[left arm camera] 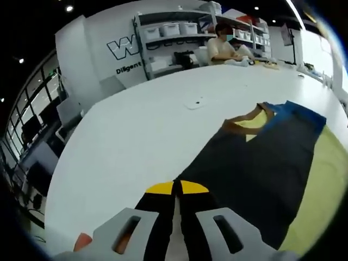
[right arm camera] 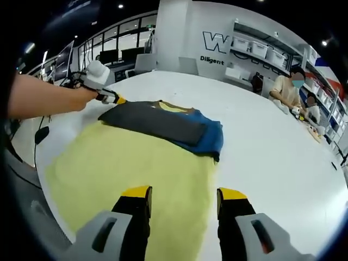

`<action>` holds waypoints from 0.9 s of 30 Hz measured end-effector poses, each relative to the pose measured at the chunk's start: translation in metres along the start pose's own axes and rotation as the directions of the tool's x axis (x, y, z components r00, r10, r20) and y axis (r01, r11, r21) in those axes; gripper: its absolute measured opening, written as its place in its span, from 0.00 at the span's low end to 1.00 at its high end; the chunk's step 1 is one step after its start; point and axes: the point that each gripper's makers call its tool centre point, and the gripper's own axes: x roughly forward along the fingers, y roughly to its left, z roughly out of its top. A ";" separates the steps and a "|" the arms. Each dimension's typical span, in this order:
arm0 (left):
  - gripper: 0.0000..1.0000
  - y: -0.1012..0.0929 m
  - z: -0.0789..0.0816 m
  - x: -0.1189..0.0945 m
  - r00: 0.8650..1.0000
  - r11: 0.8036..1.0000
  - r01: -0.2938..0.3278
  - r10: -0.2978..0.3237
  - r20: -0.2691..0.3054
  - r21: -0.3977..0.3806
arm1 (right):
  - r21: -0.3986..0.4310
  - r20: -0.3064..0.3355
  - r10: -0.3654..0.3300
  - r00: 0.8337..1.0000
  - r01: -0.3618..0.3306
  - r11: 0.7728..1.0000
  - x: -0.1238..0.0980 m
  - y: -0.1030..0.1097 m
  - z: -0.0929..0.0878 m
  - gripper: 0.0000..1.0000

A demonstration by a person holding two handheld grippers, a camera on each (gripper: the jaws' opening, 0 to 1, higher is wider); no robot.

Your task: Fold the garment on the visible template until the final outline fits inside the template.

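A dark grey garment (right arm camera: 155, 120) with a blue part (right arm camera: 211, 137) and a brown collar (left arm camera: 239, 126) lies folded on the yellow template (right arm camera: 136, 174), which is spread on the white table (right arm camera: 261, 136). The garment (left arm camera: 255, 168) is a long dark strip in the left gripper view, with the template (left arm camera: 321, 185) on its right. My left gripper (left arm camera: 176, 187) has its yellow-tipped jaws pressed together at the garment's near corner. A person's arm holds this left gripper (right arm camera: 115, 99) at that corner. My right gripper (right arm camera: 184, 193) hovers open over the template's near part, with nothing between its jaws.
The table's edge (right arm camera: 49, 157) curves close on the left. A small dark item (left arm camera: 197, 102) lies on the bare table beyond the garment. People sit at the far side (left arm camera: 223, 48), in front of shelves with white bins (left arm camera: 174, 30).
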 end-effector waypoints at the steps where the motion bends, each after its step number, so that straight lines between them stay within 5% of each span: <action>1: 0.02 0.000 -0.001 0.000 1.000 1.000 -0.001 0.001 -0.003 0.006 | 0.002 0.000 0.000 1.000 0.000 1.000 0.000 0.000 0.000 0.47; 14: 0.02 0.007 0.002 -0.007 1.000 0.999 -0.024 0.023 0.018 0.025 | 0.003 0.004 -0.003 1.000 0.003 1.000 -0.001 0.000 0.001 0.47; 27: 0.02 -0.012 0.020 -0.043 0.993 0.999 0.021 -0.024 0.113 0.033 | -0.005 0.014 0.009 1.000 -0.009 1.000 -0.001 0.004 0.005 0.47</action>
